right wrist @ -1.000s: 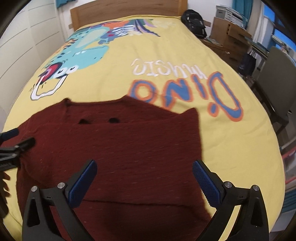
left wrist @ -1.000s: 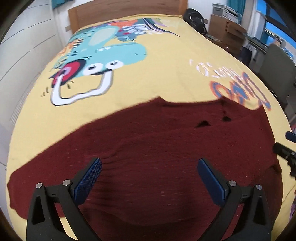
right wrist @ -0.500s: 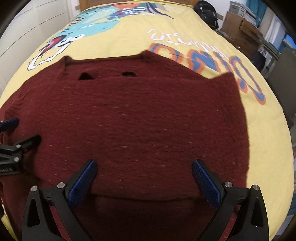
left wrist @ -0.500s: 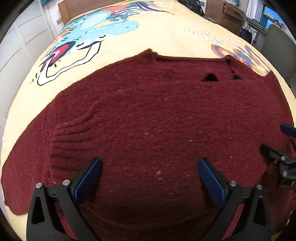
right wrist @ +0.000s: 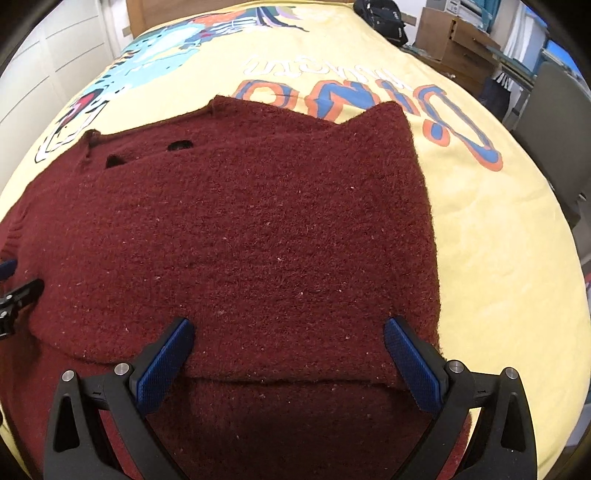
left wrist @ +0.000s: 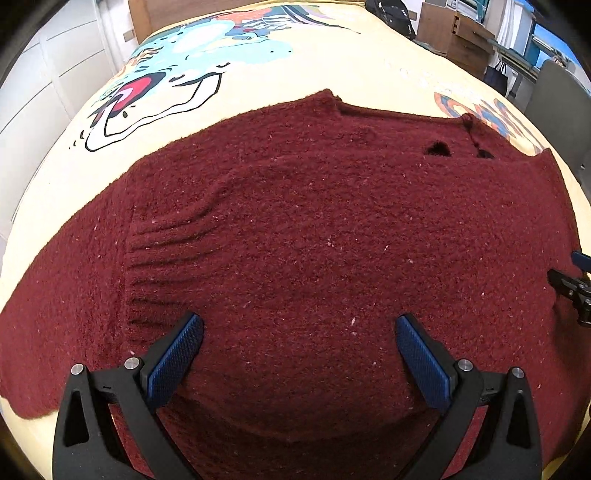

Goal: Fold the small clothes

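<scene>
Maroon knit sweater [left wrist: 314,240] flat on bedspread [right wrist: 498,229] | right side seemingly folded | both grippers' fingers spread, empty

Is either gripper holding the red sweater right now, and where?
Neither: the left gripper and right gripper are both open above the sweater, gripping nothing.

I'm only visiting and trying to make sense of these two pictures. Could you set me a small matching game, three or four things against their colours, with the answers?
Things:
1. fuzzy knitted sweater
2. printed bed cover
3. textured pads on the left gripper
4. soft backpack beyond the bed

Colours:
A. blue
B. black
C. dark red
D. pale yellow

Pairs: 1-C, 2-D, 3-A, 4-B
</scene>
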